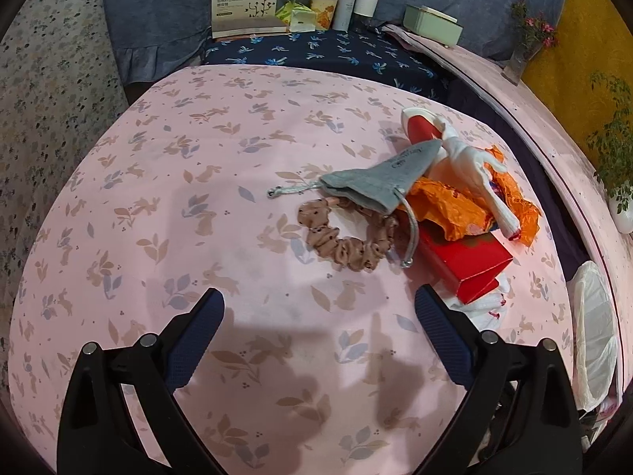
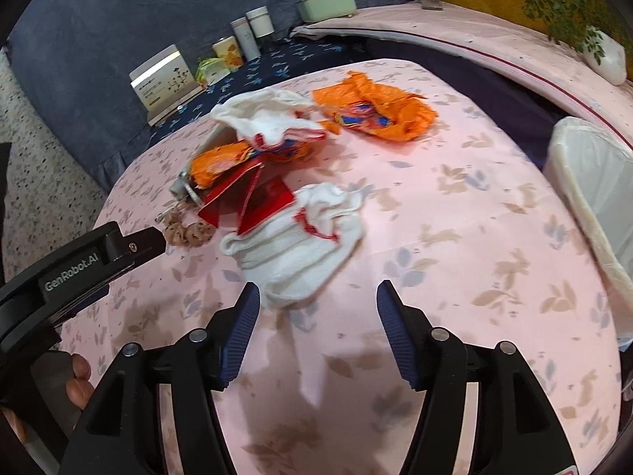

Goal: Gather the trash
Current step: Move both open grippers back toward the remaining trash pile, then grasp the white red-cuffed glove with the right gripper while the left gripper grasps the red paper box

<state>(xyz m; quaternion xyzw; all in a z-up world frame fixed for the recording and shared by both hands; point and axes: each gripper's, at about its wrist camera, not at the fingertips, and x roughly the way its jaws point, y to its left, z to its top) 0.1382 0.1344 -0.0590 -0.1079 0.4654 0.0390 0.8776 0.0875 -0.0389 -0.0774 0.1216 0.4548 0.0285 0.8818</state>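
Two orange wrappers [image 2: 376,109] — pink rabbit-print bedspread [image 2: 474,237]

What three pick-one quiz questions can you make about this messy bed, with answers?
1. Where does the scrunchie lie?
A. partly under the grey pouch
B. inside the bin
C. on the shelf

2. What colour is the crumpled wrapper?
A. green
B. orange
C. black

3. How does the right gripper stand?
A. shut on a sock
B. shut on nothing
C. open

Answers: 1 A, the pouch covers its top edge. 2 B, it is bright orange. 3 C, the fingers stand apart and empty, just short of the white sock.
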